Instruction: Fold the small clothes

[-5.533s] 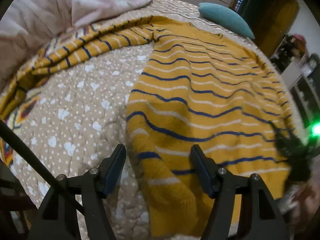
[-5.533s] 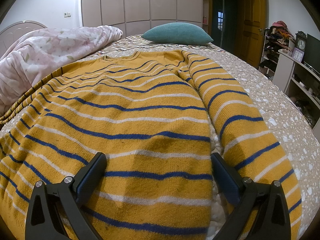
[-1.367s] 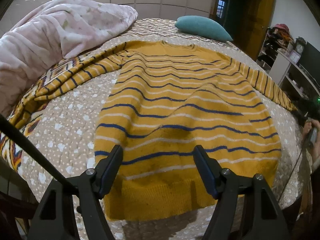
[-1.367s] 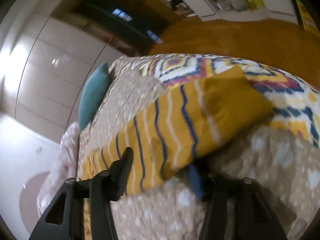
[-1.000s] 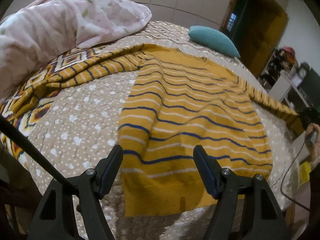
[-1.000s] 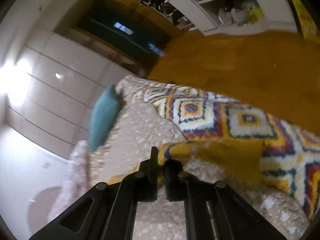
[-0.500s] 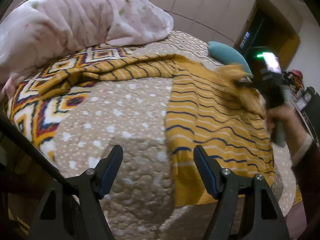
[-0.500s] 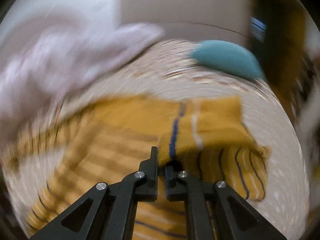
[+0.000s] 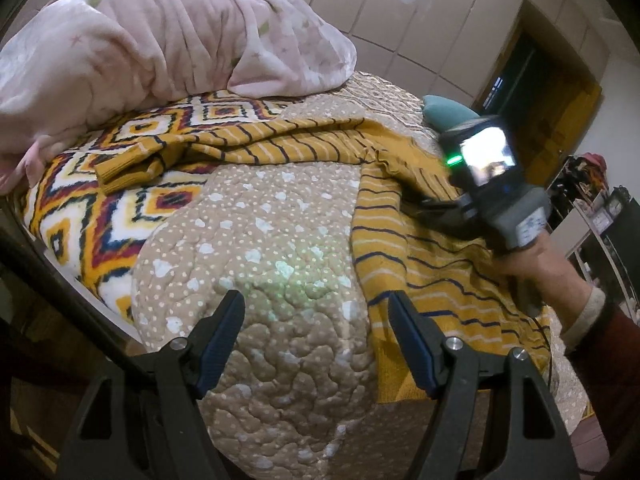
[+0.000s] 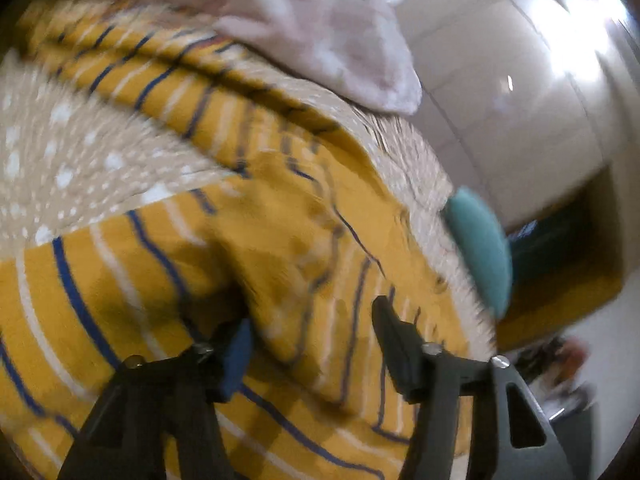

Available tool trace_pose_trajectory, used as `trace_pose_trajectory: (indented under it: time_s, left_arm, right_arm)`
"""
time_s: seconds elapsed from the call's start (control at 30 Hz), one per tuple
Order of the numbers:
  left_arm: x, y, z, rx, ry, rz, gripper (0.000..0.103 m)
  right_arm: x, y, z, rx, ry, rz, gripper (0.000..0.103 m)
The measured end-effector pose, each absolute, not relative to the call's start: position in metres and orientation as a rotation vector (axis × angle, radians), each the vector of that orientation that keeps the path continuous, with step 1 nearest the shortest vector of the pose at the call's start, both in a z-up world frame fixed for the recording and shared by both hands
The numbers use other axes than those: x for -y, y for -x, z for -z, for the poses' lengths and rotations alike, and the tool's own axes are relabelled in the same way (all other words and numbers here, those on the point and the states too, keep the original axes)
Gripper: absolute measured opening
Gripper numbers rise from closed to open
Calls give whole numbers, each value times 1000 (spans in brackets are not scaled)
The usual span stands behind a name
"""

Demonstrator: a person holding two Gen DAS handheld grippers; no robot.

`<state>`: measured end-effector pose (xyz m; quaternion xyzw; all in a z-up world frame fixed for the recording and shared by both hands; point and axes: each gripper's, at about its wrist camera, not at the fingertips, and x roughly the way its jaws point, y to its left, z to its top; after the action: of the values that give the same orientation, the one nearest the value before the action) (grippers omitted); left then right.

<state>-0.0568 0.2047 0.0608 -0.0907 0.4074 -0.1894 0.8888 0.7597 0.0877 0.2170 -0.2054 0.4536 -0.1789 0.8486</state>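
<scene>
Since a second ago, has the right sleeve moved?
Yes. The right gripper has carried the sleeve off the bed's edge and dropped it across the sweater, toward the pink blanket; its jaws now stand open.

Left hand-held gripper [image 9: 314,338]: black angular plastic fingers lined with dark blue pads [image 9: 408,340], a silver screw head at each finger's knuckle, and a thin black rod crossing the lower left corner. Right hand-held gripper [image 10: 310,340], of the same black-and-blue build with silver screws, carries a grey body with a small lit screen [image 9: 486,152] and a green indicator light. The right hand [image 9: 540,268] shows bare skin, a pale cuff and a dark red sleeve.
</scene>
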Motion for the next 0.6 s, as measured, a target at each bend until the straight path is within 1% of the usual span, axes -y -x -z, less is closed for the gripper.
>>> trace_pose_trajectory:
  time_s: [0.1, 0.2, 0.33, 0.4, 0.6]
  left_arm:
    - [-207, 57, -60, -845, 203, 391, 74]
    - [-207, 58, -61, -842, 209, 396, 76]
    - [-208, 56, -60, -845, 208, 390, 76]
    - [-211, 55, -60, -846, 215, 384, 76]
    - [-251, 37, -59, -846, 299, 300, 77]
  right_arm:
    - [-43, -746, -239, -932, 221, 381, 62]
    - [-15, -735, -250, -920, 98, 379, 62]
    - [-13, -727, -247, -917, 51, 368, 62]
    - [-25, -730, -233, -915, 52, 352, 62]
    - [-63, -717, -227, -913, 48, 272, 62]
